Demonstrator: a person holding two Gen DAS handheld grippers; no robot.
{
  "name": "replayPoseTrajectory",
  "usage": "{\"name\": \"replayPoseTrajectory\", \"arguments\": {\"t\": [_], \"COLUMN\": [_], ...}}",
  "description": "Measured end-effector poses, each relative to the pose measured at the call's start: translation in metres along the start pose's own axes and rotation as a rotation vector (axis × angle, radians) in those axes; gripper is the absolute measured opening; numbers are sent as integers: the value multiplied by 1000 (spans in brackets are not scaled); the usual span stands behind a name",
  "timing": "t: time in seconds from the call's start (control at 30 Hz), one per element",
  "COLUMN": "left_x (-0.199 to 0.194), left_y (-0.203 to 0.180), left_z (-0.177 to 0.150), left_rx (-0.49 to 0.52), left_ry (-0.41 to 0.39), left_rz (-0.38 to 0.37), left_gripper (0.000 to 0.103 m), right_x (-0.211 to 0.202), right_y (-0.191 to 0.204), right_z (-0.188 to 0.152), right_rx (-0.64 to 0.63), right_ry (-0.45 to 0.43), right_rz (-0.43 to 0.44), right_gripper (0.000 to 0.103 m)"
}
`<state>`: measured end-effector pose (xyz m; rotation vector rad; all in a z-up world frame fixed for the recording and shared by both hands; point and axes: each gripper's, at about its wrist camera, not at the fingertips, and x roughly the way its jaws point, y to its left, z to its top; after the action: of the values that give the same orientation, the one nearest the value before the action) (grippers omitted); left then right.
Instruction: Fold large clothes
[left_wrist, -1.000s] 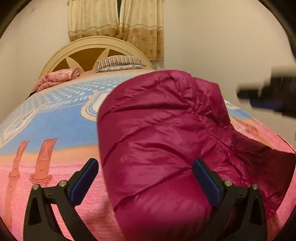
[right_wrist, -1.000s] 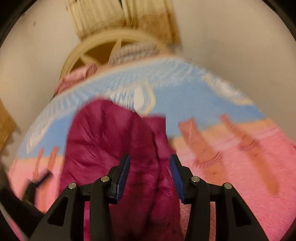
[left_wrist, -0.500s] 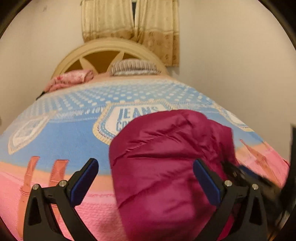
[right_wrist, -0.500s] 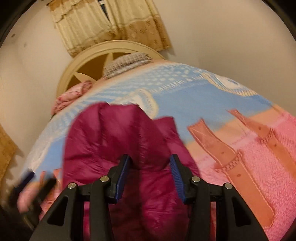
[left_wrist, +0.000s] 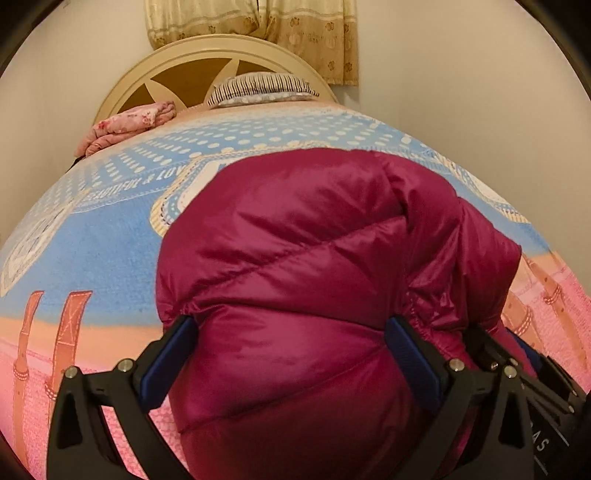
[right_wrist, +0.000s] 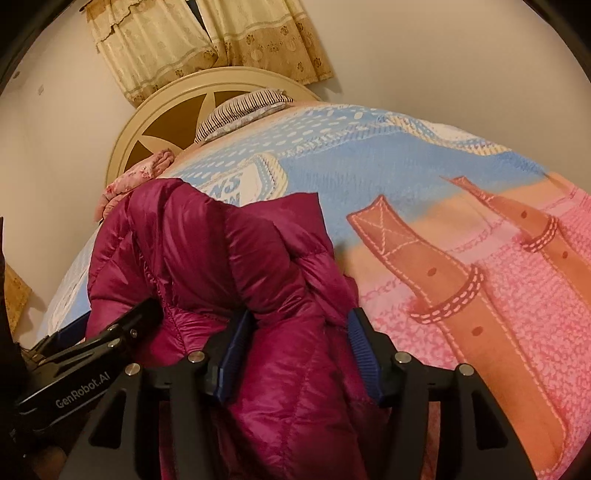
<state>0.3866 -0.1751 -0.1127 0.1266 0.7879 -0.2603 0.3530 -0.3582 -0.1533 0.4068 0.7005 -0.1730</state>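
Note:
A magenta puffer jacket (left_wrist: 310, 258) lies bunched on the bed, and it also shows in the right wrist view (right_wrist: 221, 258). My left gripper (left_wrist: 291, 365) is wide open with the jacket's bulk between its blue pads. My right gripper (right_wrist: 301, 358) is partly closed, with a fold of the jacket between its blue pads. The right gripper shows at the left view's lower right (left_wrist: 524, 373). The left gripper shows at the right view's lower left (right_wrist: 92, 354).
The bed has a blue, orange and pink printed blanket (left_wrist: 92, 258). A cream headboard (left_wrist: 192, 59), a striped pillow (left_wrist: 258, 86) and a folded pink cloth (left_wrist: 129, 123) are at the far end. A curtain (left_wrist: 277, 26) hangs on the wall behind.
Both grippers have come down and closer to the jacket. The jacket now fills more of both views, and the two grippers are side by side.

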Motion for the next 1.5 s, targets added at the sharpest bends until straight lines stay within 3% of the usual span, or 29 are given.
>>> {"name": "replayPoseTrajectory", "arguments": {"t": [0.47, 1.5], "left_x": [9, 24], "left_y": [-6, -12], "left_z": [-1, -4], "left_rx": [31, 55], "left_ry": [21, 75], "left_rz": [19, 22], "left_gripper": [103, 103], "right_x": [13, 25], "right_y": [-18, -20], "right_z": [1, 3], "right_rx": [87, 102], "right_ry": [48, 74], "right_rz": [71, 86], "right_gripper": [58, 59]}}
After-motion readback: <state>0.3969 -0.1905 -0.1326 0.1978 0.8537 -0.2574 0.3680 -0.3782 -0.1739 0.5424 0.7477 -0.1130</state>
